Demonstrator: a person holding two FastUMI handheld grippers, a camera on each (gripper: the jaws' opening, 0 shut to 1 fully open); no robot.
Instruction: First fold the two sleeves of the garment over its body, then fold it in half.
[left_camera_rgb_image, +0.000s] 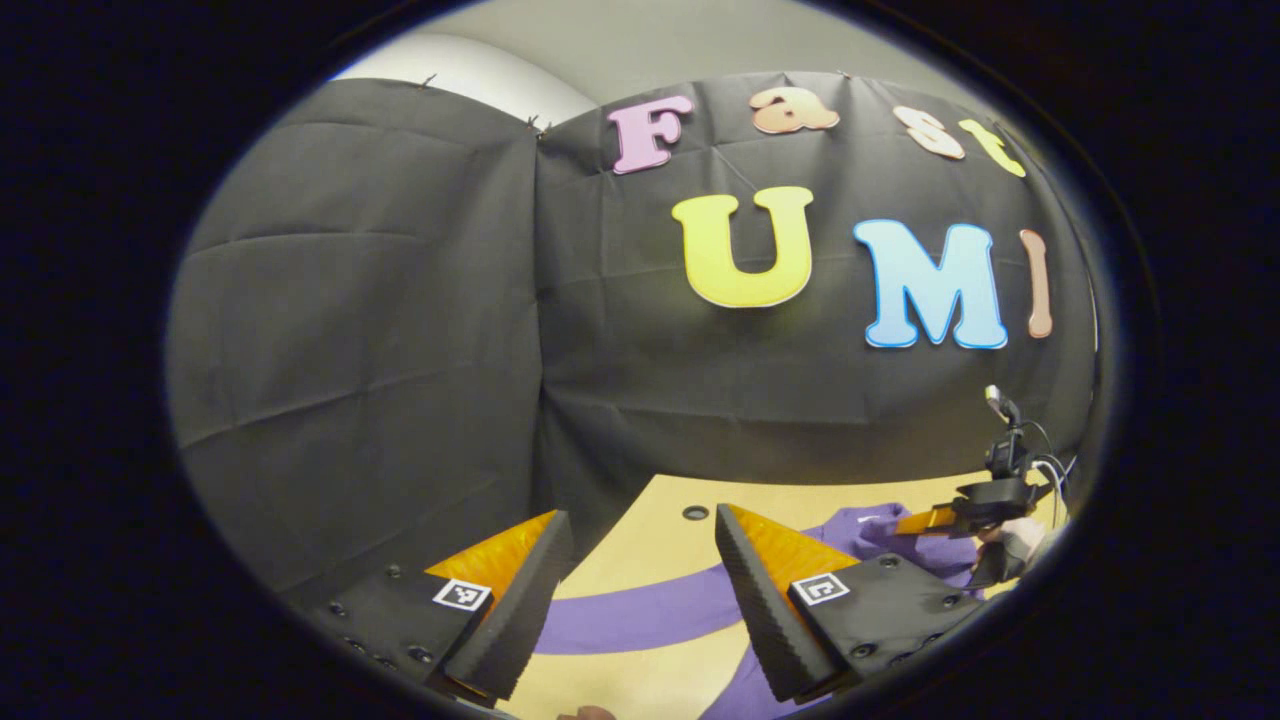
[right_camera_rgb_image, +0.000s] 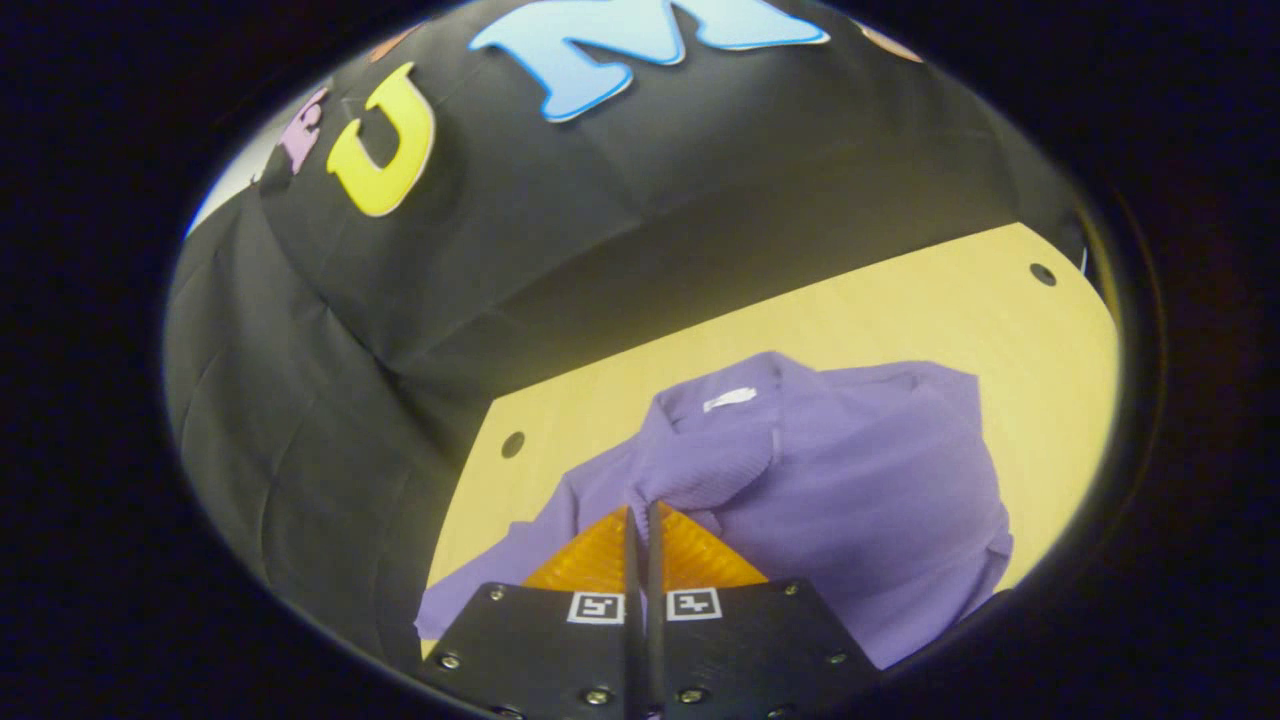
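Observation:
A purple garment (right_camera_rgb_image: 860, 500) lies on the yellow wooden table (right_camera_rgb_image: 950, 310), its collar with a white tag (right_camera_rgb_image: 730, 398) toward the wall. My right gripper (right_camera_rgb_image: 641, 508) is shut on a fold of its sleeve (right_camera_rgb_image: 700, 465), held up over the body. In the left gripper view, my left gripper (left_camera_rgb_image: 640, 520) is open above the table with nothing between its fingers. The other purple sleeve (left_camera_rgb_image: 640, 612) stretches flat across the table below it. Farther right, the right gripper (left_camera_rgb_image: 935, 520) holds purple cloth, with a hand (left_camera_rgb_image: 1015, 548) behind it.
The black cloth wall (left_camera_rgb_image: 400, 330) closes the back and left of the table. Small round holes (left_camera_rgb_image: 695, 512) (right_camera_rgb_image: 512, 444) (right_camera_rgb_image: 1042, 273) mark the tabletop near its far edge. Bare wood (right_camera_rgb_image: 1050, 400) lies to the right of the garment.

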